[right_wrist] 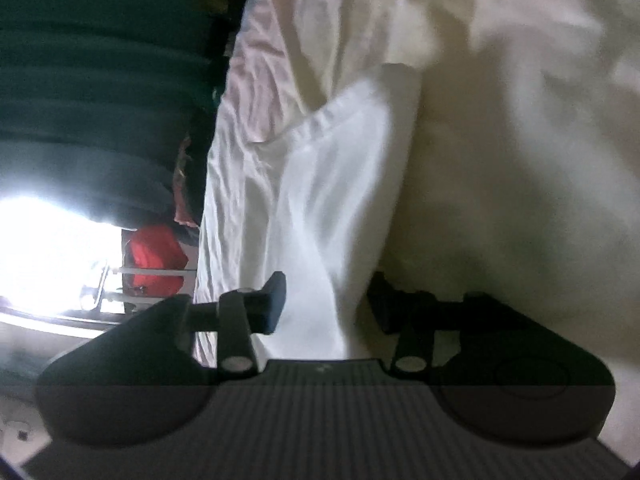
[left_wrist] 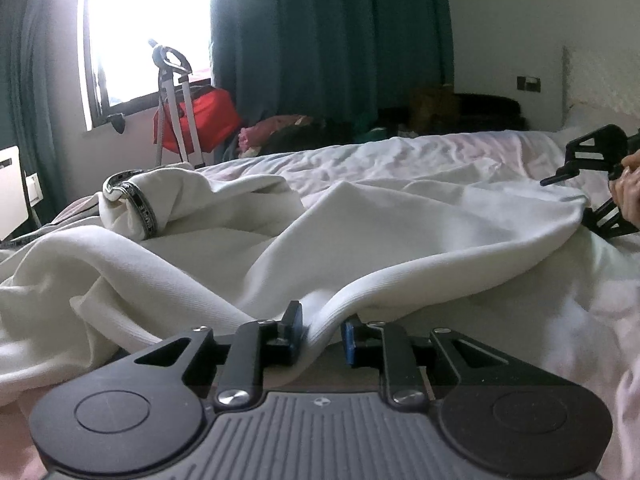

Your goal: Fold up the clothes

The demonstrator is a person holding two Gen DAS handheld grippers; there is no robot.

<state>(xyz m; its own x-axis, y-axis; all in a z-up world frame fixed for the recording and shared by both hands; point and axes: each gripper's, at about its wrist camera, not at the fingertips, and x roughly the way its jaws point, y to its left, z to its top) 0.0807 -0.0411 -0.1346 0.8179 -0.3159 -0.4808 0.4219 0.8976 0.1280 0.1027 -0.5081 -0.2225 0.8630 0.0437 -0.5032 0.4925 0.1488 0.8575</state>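
The soft, limp white garment [left_wrist: 200,256] sags; left hand-held gripper [left_wrist: 322,334] pinches its fold, right hand-held gripper [right_wrist: 326,304] at 3 o'clock stands wider around cloth; grip hems.

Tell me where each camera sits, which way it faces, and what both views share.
Left wrist: on the left claw, low over the bed, facing the window; its fingers hold a fold of the white garment; the right claw and hand show at right.
Right wrist: on the right claw, rolled sideways, blurred; white cloth lies between its fingers.
Shared: garment, bed, red bag, curtain, window.
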